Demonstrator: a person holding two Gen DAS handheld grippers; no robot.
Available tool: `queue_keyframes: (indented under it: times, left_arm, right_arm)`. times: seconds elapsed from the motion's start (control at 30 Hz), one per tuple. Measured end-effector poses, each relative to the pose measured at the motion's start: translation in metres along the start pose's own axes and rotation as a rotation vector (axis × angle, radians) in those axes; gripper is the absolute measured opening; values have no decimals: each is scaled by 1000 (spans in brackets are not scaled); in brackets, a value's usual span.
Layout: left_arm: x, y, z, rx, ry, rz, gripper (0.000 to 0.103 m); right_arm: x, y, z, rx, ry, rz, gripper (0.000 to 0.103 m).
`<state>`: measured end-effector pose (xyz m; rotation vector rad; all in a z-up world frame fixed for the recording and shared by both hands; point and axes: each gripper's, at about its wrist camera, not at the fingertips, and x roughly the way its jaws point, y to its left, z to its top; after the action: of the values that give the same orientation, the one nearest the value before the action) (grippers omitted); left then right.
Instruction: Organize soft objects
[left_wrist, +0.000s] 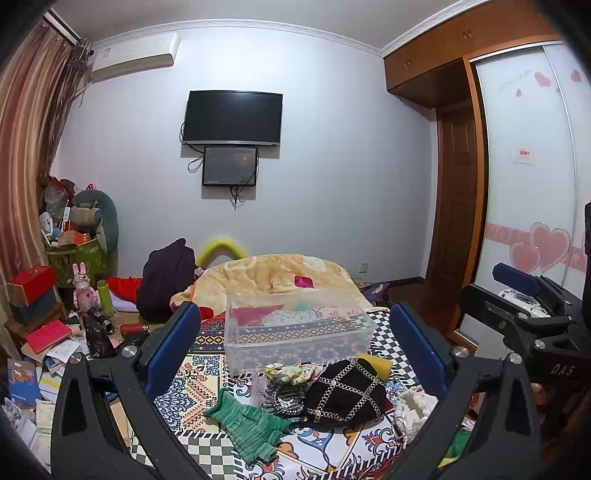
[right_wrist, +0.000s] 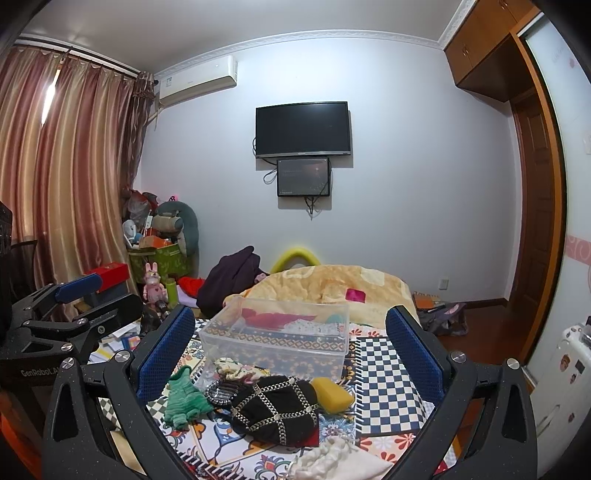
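Observation:
A clear plastic box (left_wrist: 295, 332) (right_wrist: 277, 336) stands on the patterned bedspread (left_wrist: 199, 384) (right_wrist: 388, 373). In front of it lie a green knit glove (left_wrist: 251, 424) (right_wrist: 183, 400), a black hat with silver chains (left_wrist: 345, 395) (right_wrist: 277, 408), a grey knit piece (left_wrist: 284, 395), a floral scrunchie (left_wrist: 291, 371) (right_wrist: 236, 367), a yellow sponge (left_wrist: 376, 363) (right_wrist: 332, 395) and a white cloth (left_wrist: 415, 406) (right_wrist: 340, 461). My left gripper (left_wrist: 295, 350) is open and empty above the pile. My right gripper (right_wrist: 291, 350) is open and empty, just right of the left one.
A yellow quilt (left_wrist: 280, 277) (right_wrist: 332, 288) and a dark garment (left_wrist: 166, 280) (right_wrist: 232, 277) lie beyond the box. Cluttered boxes, books and toys (left_wrist: 55, 314) stand to the left. A wardrobe (left_wrist: 524, 166) and door are at the right.

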<state>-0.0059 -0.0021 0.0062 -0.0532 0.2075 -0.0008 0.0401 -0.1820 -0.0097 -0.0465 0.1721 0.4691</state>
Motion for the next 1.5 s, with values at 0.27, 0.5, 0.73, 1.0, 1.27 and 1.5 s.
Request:
queue_keyframes:
  times: [0.27, 0.5, 0.73, 1.0, 1.27, 1.5]
  left_arm:
    - [0, -1, 0, -1, -3, -4, 103]
    - [-2, -1, 0, -6, -5, -8, 103]
    - [-4, 0, 1, -11, -10, -11, 103]
    - [-5, 2, 1, -13, -12, -13, 103]
    - [-6, 2, 3, -14, -14, -15, 103]
    - [-3, 2, 1, -16, -3, -18, 103]
  right_arm:
    - [-1, 1, 1, 0, -1, 1, 103]
    - [-2, 4, 5, -5, -5, 2, 103]
    - [-2, 6, 5, -4, -7, 1, 103]
    - [-4, 7, 6, -6, -12, 4, 103]
    - [-4, 9, 8, -7, -15, 5, 103]
    - [-4, 9, 8, -8, -14, 5, 103]
